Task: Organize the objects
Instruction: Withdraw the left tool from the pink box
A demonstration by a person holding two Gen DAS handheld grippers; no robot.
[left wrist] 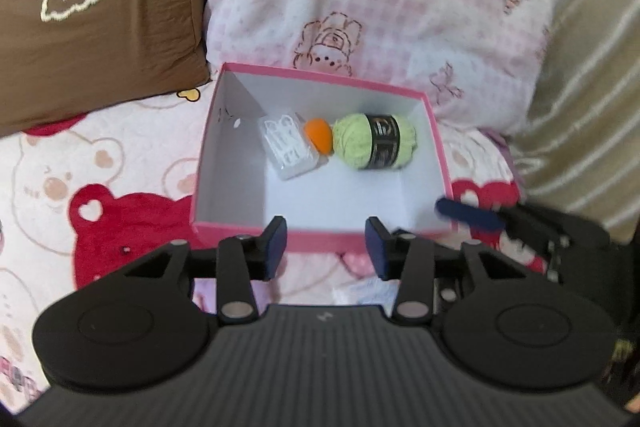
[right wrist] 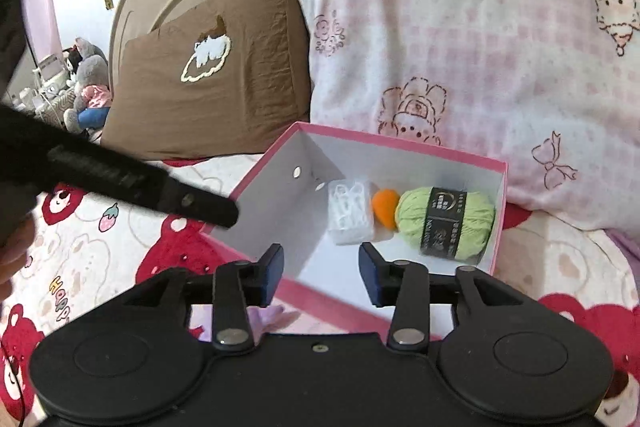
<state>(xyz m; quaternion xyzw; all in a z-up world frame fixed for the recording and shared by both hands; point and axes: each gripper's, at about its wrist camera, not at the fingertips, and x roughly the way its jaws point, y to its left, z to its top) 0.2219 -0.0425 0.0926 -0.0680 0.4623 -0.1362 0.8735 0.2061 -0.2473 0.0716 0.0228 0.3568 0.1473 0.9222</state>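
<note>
left gripper [left wrist: 326, 247] parted, empty | right gripper [right wrist: 321, 273] parted, empty | risk: clipping box [left wrist: 320, 241] near rim, tipping yarn [left wrist: 374, 141] onto bed

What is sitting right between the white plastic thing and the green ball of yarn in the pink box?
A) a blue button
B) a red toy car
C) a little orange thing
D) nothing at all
C: in the pink box, a little orange thing lies between the white plastic thing and the green ball of yarn, close against both.
</note>
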